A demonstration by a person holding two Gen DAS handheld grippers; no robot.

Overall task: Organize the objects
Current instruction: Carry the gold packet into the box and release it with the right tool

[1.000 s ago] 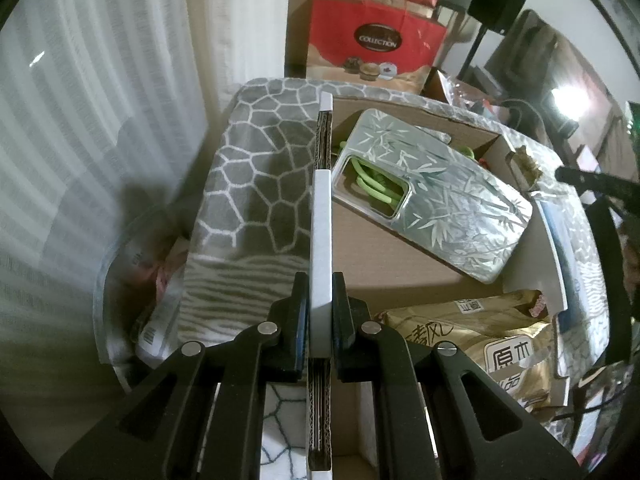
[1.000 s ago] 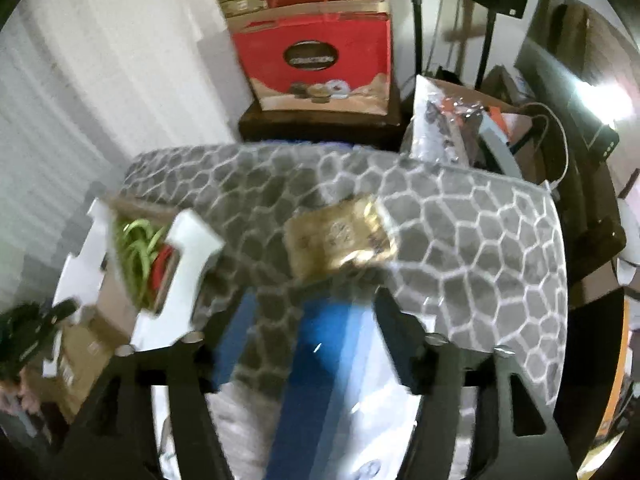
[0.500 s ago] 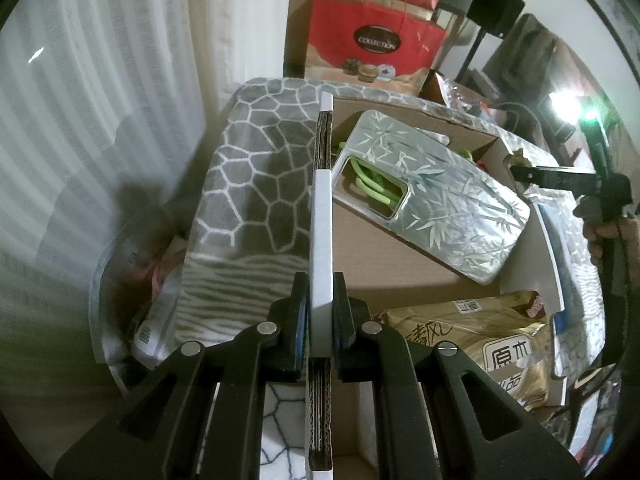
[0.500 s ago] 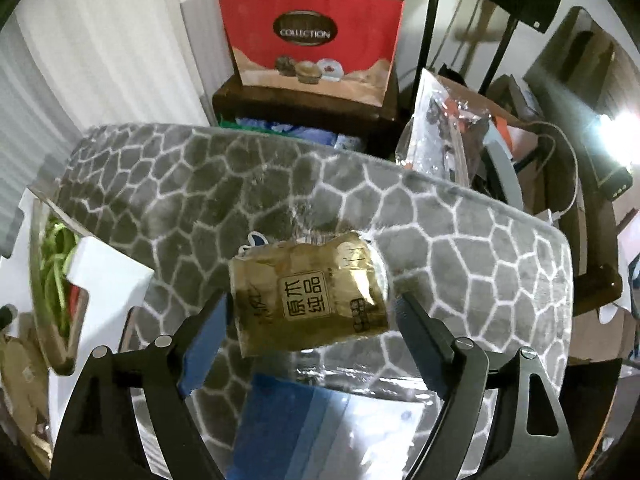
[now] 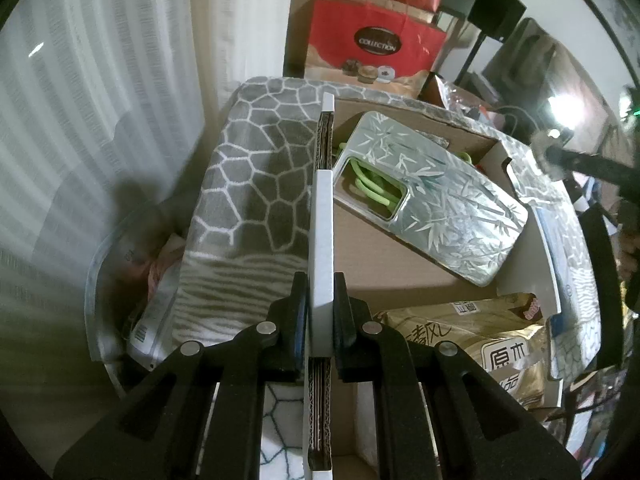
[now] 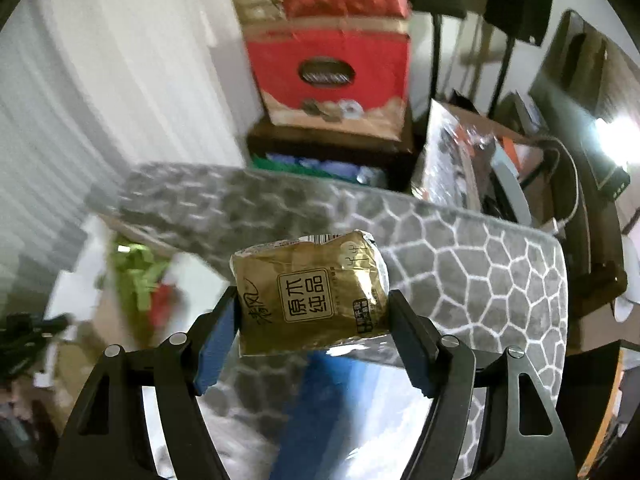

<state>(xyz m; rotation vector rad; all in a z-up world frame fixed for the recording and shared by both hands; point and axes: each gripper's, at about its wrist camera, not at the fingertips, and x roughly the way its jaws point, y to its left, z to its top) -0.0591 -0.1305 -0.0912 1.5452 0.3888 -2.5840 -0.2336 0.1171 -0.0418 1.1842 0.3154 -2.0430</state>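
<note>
Grey cloth with a white honeycomb pattern (image 6: pixel 472 276) is spread over the work surface, with pale curtains at the left and a red gift bag (image 5: pixel 370 48) stacked among boxes behind it. At the left gripper (image 5: pixel 321 312) the jaws are pressed together on the upright white-faced wall (image 5: pixel 322 240) of a cardboard box (image 5: pixel 400 276), the pads clamping its edge from both sides. Inside the box, just right of that wall, a silver packet printed with bamboo leaves (image 5: pixel 436 200) is seen lying tilted, green cords (image 5: pixel 370 184) showing through its window, and a gold tissue pack (image 5: pixel 476 340) is tucked into the near corner. At the right gripper (image 6: pixel 314 316) the jaws have just been closing, and a second gold pack of tissues (image 6: pixel 312 292) is pinched between the blue pads (image 6: pixel 218 340), held clear above the cloth and a shiny blue-and-clear plastic sleeve (image 6: pixel 332 408) that lies beneath. At the blurred left edge of the right wrist view the box is glimpsed again, green and red showing inside it.
</note>
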